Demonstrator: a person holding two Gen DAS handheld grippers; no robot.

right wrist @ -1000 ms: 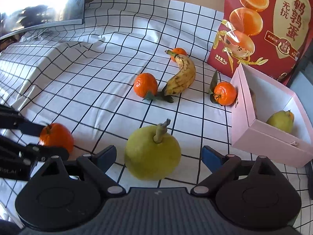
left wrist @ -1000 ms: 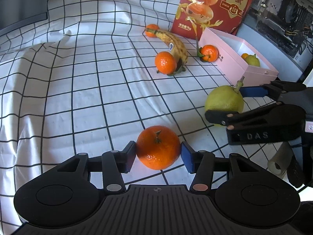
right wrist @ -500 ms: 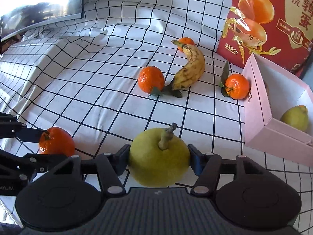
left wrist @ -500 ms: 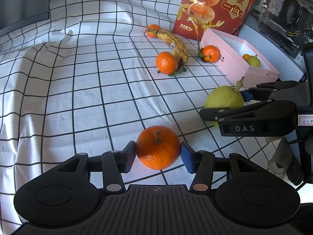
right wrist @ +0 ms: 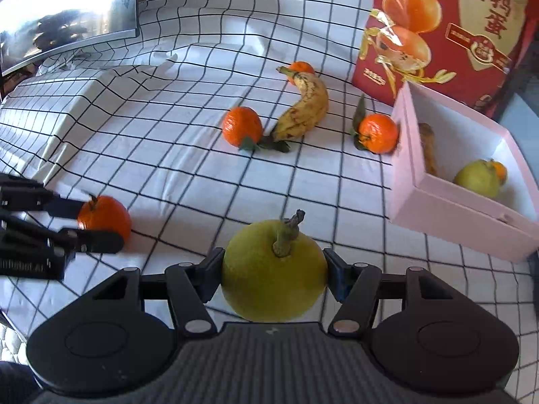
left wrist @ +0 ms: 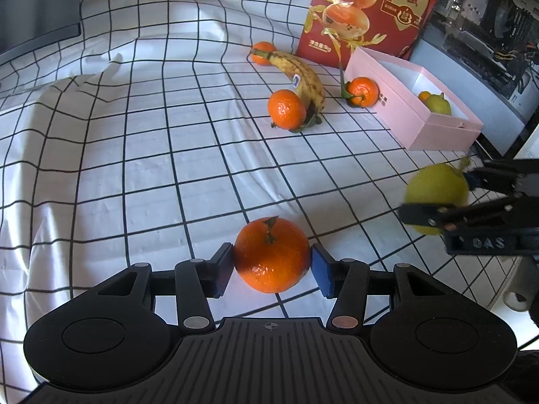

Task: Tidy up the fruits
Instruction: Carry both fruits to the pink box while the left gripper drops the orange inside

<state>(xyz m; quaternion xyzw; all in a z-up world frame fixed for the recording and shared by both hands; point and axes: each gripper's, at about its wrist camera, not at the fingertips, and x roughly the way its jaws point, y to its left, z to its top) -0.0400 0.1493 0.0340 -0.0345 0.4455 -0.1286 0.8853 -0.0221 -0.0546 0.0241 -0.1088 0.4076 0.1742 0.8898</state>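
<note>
Resting between the two blue pads of the left gripper, a round orange mandarin with a short green stem is clamped on both sides, and it is seen low over the white cloth with a black grid pattern. In the right wrist view, a large yellow-green pear with a thick brown stem is squeezed in the same way by the right gripper, whose pads are pressed against both flanks of the fruit. Further back on the cloth, a spotted yellow banana is laid, with a second mandarin with green leaves just beside its lower end and a small third mandarin behind its upper end. A fourth mandarin with a leaf is placed against the outer wall of the open pink rectangular cardboard box. Inside this box, a smaller yellow-green pear and one small orange fruit are found in the near corner. Behind the box, a red printed packaging bag with pictures of halved eggs is stood upright.
</note>
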